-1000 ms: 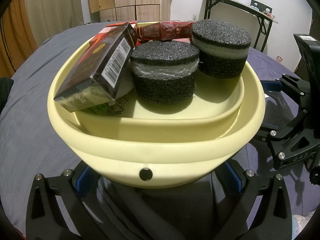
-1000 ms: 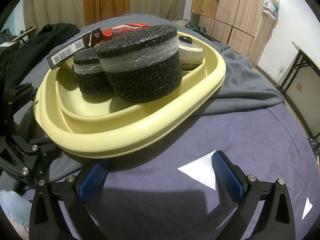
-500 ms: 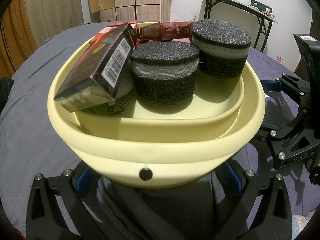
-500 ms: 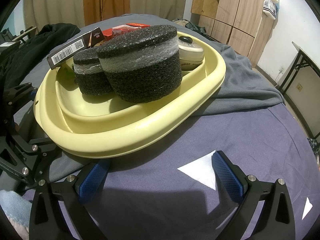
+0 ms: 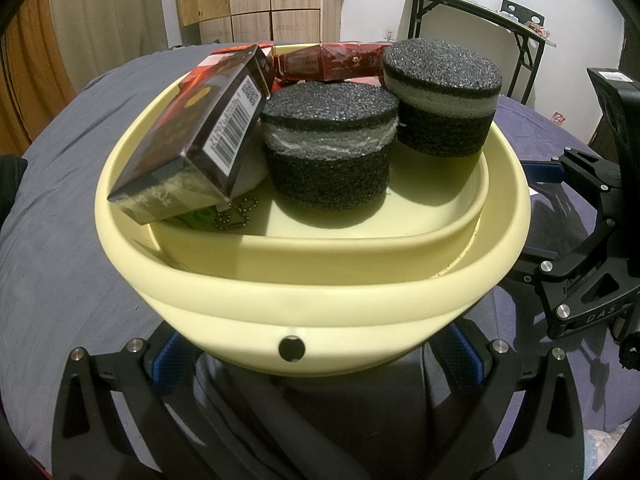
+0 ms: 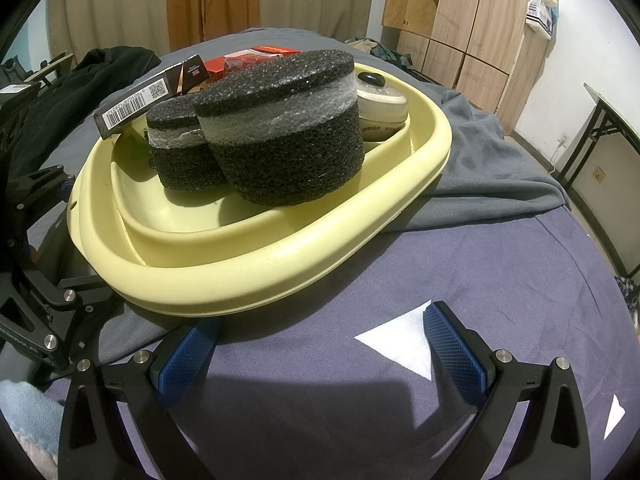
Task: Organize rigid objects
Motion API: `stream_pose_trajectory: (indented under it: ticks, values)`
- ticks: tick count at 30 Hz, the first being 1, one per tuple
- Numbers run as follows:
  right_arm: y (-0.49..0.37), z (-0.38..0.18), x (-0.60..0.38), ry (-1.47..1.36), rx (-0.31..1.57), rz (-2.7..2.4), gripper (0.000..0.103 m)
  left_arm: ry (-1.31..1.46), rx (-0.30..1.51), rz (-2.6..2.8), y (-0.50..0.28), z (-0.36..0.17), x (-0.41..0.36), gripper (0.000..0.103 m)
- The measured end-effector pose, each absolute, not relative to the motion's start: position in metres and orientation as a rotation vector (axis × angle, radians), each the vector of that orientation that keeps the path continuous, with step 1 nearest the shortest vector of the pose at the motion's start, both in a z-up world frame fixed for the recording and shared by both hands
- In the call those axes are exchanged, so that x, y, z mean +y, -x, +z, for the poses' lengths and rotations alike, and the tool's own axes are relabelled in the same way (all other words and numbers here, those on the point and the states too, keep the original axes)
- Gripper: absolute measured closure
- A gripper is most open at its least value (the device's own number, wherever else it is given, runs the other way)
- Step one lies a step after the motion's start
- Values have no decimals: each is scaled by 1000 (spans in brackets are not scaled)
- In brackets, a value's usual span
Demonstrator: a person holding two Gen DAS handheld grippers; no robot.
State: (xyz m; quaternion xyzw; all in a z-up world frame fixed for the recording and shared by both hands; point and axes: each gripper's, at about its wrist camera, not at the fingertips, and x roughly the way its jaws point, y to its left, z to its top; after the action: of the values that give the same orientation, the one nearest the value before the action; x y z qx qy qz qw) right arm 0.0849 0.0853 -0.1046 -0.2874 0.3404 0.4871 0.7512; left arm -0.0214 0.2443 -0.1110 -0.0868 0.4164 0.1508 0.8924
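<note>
A pale yellow basin (image 5: 360,304) sits on the bed, with a smaller yellow tray nested inside it. The tray holds two black foam cylinders (image 5: 328,152) (image 5: 440,96), a dark barcoded box (image 5: 200,140) leaning on the left, red boxes (image 5: 328,60) at the back and a bead chain (image 5: 236,216). A cream round case (image 6: 380,104) lies behind the big cylinder (image 6: 280,128). My left gripper (image 5: 316,360) is open, its blue pads spread under the basin's near wall. My right gripper (image 6: 320,356) is open over bare sheet, just short of the basin rim (image 6: 280,276).
A grey blanket (image 6: 480,160) lies under the basin's far side, on the purple sheet (image 6: 480,280). Dark clothing (image 6: 80,92) is piled at the left. Wooden wardrobes (image 6: 460,20) and a black-framed folding table (image 5: 480,12) stand beyond the bed.
</note>
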Motion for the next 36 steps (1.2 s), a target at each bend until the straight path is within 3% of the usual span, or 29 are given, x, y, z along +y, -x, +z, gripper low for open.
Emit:
stream_pose_trajectory:
  ticks: [36]
  values:
    - [-85,-105,85,628,744,1064,0,182,864,310,22,-110,247,0]
